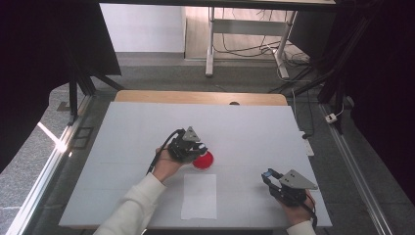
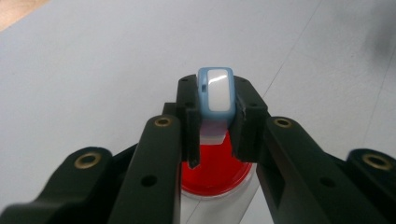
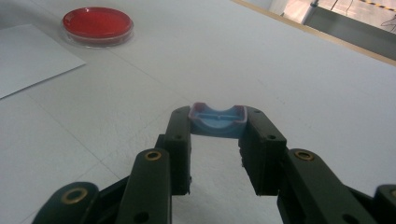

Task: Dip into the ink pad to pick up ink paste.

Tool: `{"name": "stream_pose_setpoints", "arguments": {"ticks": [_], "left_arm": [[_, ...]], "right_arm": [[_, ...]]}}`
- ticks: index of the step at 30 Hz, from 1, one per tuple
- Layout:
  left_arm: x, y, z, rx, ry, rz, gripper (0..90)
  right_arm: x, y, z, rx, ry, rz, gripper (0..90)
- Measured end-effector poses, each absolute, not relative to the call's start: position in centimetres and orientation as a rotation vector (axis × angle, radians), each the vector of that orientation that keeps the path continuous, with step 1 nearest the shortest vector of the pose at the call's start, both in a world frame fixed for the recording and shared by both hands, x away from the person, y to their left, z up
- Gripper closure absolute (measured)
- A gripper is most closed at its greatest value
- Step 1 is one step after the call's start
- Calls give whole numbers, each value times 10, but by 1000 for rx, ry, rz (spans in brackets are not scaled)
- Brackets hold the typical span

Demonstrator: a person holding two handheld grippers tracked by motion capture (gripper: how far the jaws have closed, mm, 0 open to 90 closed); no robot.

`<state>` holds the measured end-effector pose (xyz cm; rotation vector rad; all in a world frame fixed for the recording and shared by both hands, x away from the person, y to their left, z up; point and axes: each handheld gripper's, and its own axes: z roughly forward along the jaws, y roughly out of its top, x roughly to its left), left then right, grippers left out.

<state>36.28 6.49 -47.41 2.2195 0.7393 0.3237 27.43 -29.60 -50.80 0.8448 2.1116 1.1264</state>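
Note:
A red petri dish sits near the middle of the white table. My left gripper hovers right over the dish's near-left rim. In the left gripper view the left gripper is shut on a small blue-and-white piece, with the red dish just beneath the jaws. My right gripper rests low at the front right of the table. In its own view the right gripper is shut on a curved blue cap-like piece, and the dish lies far off at upper left.
A white paper sheet lies in front of the dish, also seen as the sheet in the right gripper view. The table's wooden far edge borders the floor, where desk legs and cables stand. A power strip hangs at the right edge.

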Motion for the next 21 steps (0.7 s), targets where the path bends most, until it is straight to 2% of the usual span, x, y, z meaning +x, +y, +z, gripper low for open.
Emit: {"name": "stream_pose_setpoints", "arguments": {"ticks": [21], "left_arm": [[370,59,-494,2289,774,297,757]], "right_arm": [[275,-296,-509,842,2117,1123,645]]}}
